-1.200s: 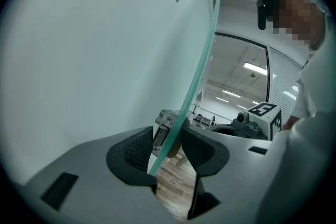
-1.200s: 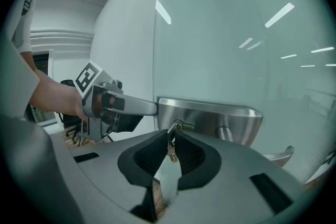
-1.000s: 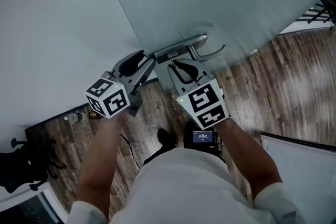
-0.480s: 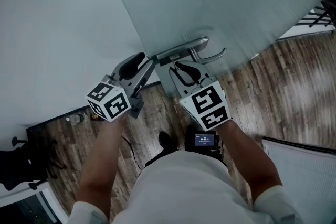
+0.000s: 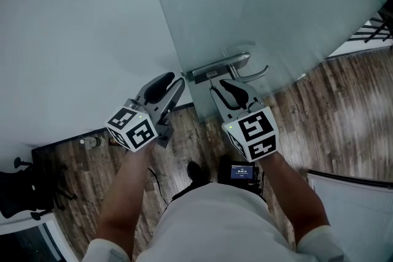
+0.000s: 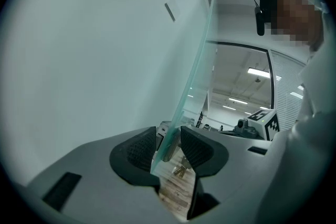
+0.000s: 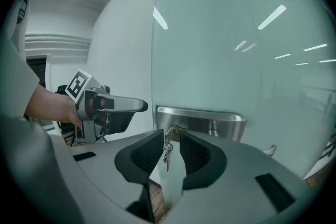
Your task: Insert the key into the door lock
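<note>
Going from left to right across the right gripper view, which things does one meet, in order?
The person's hand → left gripper → key, hanging between this view's own jaws → tip of the door handle.

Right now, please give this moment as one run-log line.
right gripper: shut on key at lock plate | left gripper: open, astride glass door edge | insertion: cannot tell

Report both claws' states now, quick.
Left claw: jaws either side of the glass door edge; whether it grips cannot be told.
Right claw: closed on the key.
</note>
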A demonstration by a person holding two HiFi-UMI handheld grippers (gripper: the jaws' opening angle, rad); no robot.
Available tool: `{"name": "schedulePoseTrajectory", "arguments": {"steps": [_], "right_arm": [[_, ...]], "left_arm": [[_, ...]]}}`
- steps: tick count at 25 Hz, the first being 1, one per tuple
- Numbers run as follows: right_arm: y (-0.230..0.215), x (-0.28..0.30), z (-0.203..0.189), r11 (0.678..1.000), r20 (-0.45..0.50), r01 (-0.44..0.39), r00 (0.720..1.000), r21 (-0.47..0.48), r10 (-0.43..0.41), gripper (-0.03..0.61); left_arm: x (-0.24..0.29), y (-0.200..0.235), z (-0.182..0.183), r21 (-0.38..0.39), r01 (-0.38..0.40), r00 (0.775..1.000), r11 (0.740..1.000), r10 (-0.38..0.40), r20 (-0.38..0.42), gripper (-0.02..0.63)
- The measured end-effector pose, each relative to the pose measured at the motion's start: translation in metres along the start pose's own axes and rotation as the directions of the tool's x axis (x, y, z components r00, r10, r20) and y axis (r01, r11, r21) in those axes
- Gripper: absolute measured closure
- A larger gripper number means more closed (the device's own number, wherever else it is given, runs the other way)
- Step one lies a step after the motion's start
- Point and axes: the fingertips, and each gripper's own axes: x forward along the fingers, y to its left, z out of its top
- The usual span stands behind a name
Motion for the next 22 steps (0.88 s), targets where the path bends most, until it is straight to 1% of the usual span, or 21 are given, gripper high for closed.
{"name": "schedulePoseTrajectory", "arguments": {"steps": [1,2,4,6,9,12,15,22], "right_arm": [[-0.001,-0.002,0.000,1.000,0.001,0.006,1.000,0.005,-0.006,0.499],[-0.002,-0.004,0.000,1.000,0.003,0.011,1.000,0.010,-0.011,0.499],[-0.003,-0.008,0.000,1.000,0.005,0.020,1.000,0.017,-0.020,0.499],[-0.004,-0.012,0.001,0.999,0.008,0.027,1.000,0.022,-0.027,0.499],[-0.007,-0.017,0.000,0.999,0.009,0.032,0.999,0.044,-0.032,0.500],[-0.009,-0.023,0.001,0.997,0.009,0.034,0.999,0.066,-0.035,0.505],[-0.007,-0.030,0.005,0.996,0.013,0.034,0.999,0.078,-0.035,0.526],[-0.001,-0.045,0.020,0.995,0.050,0.014,0.999,0.103,-0.019,0.548]], "left_arm": [[-0.002,-0.001,0.001,-0.002,-0.002,1.000,1.000,0.002,0.005,0.453],[-0.005,-0.002,0.002,-0.004,-0.007,1.000,1.000,0.007,0.008,0.470],[-0.010,-0.005,0.005,-0.008,-0.018,1.000,1.000,0.018,0.012,0.519],[-0.014,-0.012,0.008,-0.007,-0.009,1.000,1.000,0.009,0.017,0.566],[-0.019,-0.020,0.010,0.004,0.008,1.000,1.000,-0.008,0.018,0.595],[-0.022,-0.027,0.008,0.017,0.002,1.000,1.000,-0.002,0.001,0.598],[-0.027,-0.035,0.007,0.025,0.003,1.000,1.000,-0.003,-0.013,0.598],[-0.037,-0.061,0.010,0.060,0.032,0.999,0.998,-0.031,-0.020,0.598]]}}
